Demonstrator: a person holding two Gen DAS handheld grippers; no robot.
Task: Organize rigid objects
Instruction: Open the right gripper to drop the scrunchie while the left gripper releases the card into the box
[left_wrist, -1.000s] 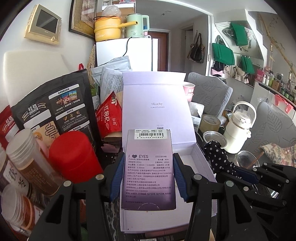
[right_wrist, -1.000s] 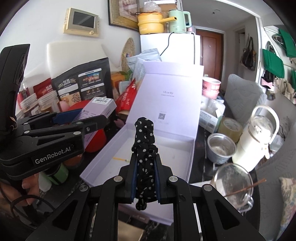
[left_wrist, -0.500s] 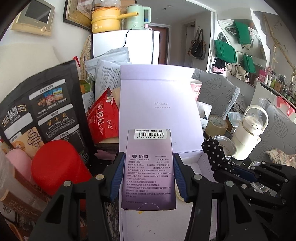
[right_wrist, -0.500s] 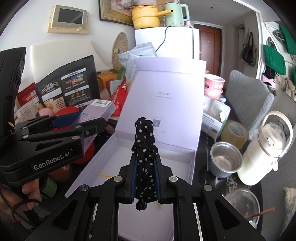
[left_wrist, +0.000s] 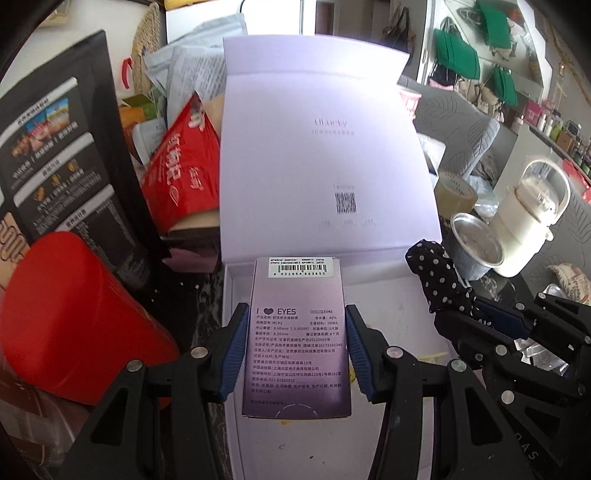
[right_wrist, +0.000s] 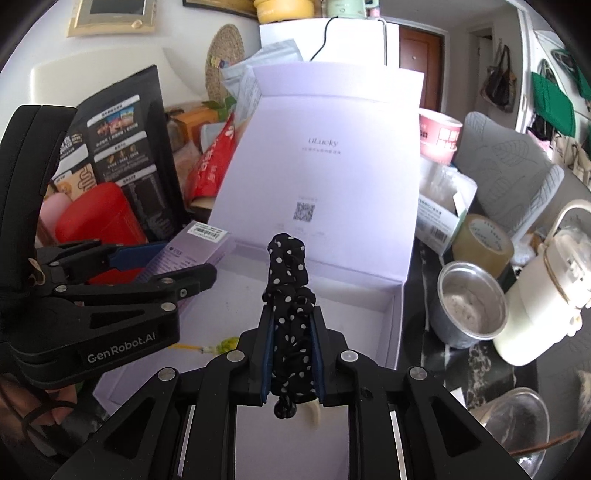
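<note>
- The purple box (left_wrist: 297, 332) hides part of the white box's floor (left_wrist: 391, 295) in the left view.
- The small print on the purple box is too tiny to read.
- The bottom of the dotted thing (right_wrist: 291, 314) sits between the right gripper's (right_wrist: 291, 354) pads, so its real shape is hard to tell.
- The pot (right_wrist: 284, 7) and kettle (right_wrist: 345, 5) on the fridge are cut off by the top edge.
- The black bag (left_wrist: 55, 147) runs off the left edge.
- The red tub (left_wrist: 74, 325) hides the bottom of the black bag.
- A hand (right_wrist: 48, 402) is mostly hidden behind the left gripper (right_wrist: 173, 264).
- The glass bowl (right_wrist: 517, 424) is blurry near the corner.
</note>
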